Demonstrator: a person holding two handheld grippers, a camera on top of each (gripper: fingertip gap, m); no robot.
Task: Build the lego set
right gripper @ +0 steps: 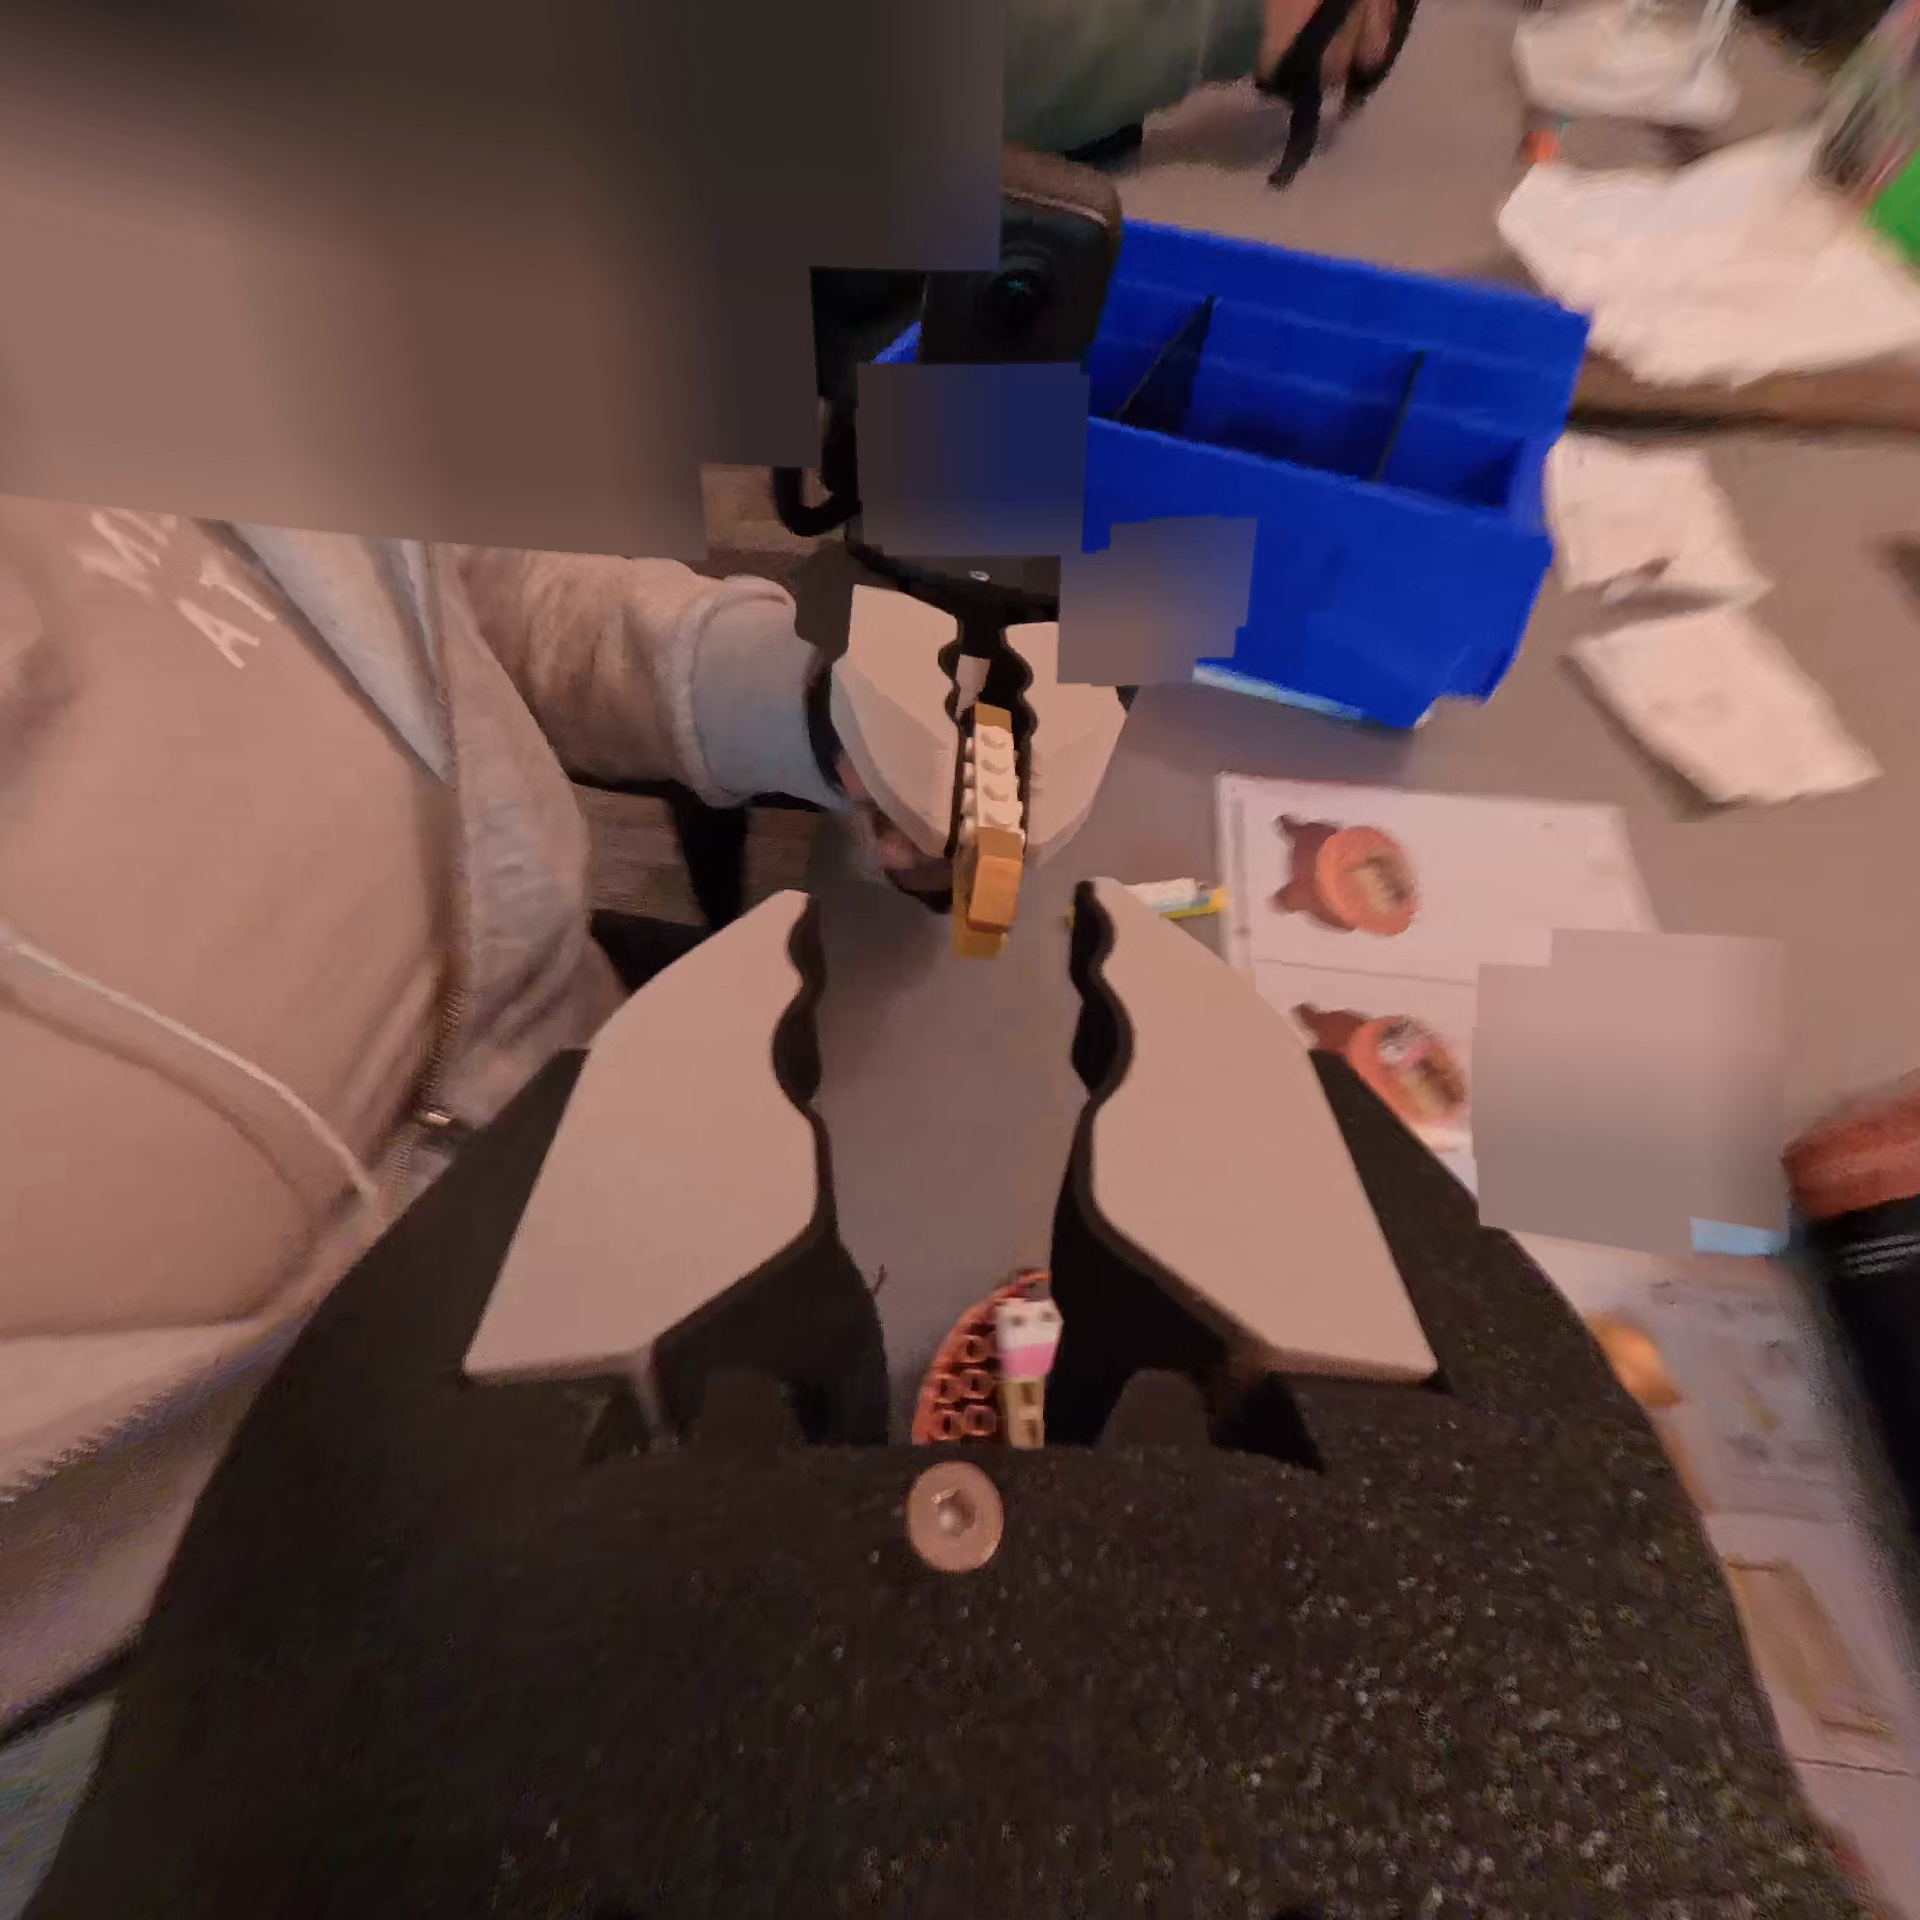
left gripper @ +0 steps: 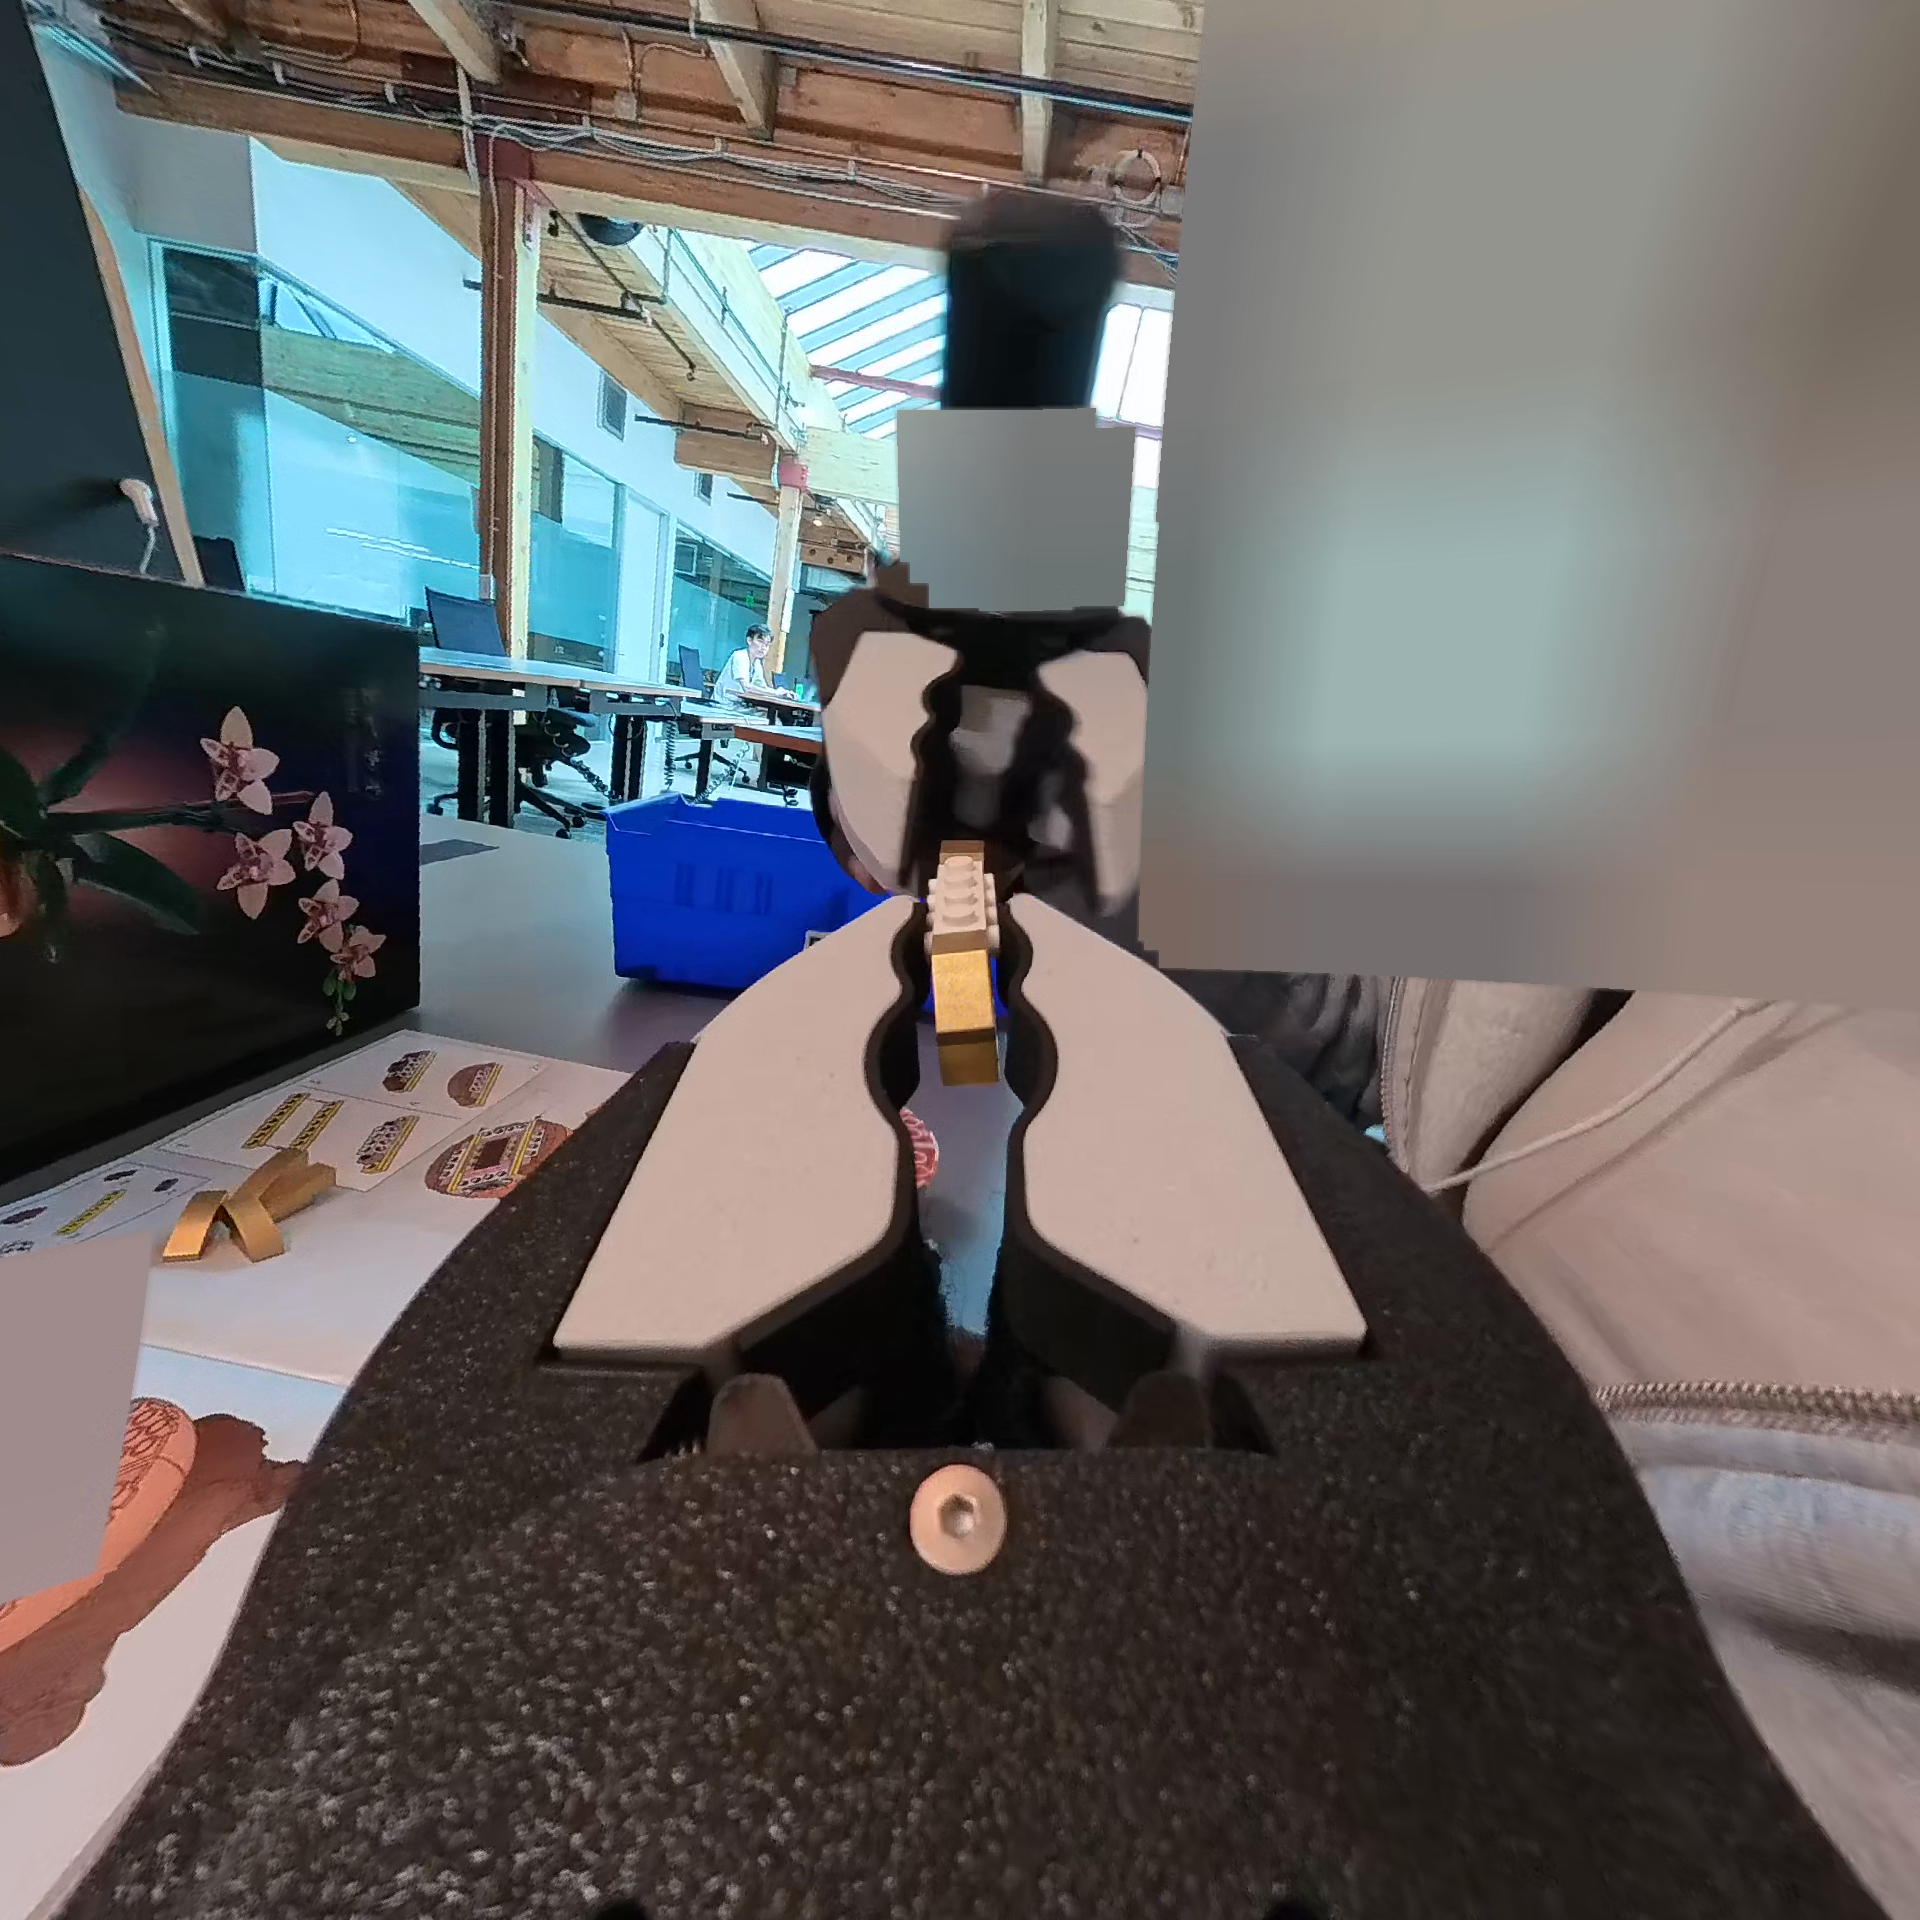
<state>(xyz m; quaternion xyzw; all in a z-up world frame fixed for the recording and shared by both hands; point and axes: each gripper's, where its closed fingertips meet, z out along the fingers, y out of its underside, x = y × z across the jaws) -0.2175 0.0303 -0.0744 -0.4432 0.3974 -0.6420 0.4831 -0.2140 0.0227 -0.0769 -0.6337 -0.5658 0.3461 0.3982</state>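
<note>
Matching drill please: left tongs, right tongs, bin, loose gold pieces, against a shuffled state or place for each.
Things:
1. left tongs
2. right tongs
3. blue bin
4. loose gold pieces

States or places:
A. open
B. on the instruction sheet
C. shut on the gold-and-white lego piece
D. split by black dividers

Pairs: 1-C, 2-A, 3-D, 4-B

gold-and-white lego piece (left gripper: 966, 987), clamped, held aloft

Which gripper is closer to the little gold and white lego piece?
Left. The left gripper has its jaws clamped on the gold and white lego piece. The right gripper faces it with jaws open, just short of its gold end.
</note>
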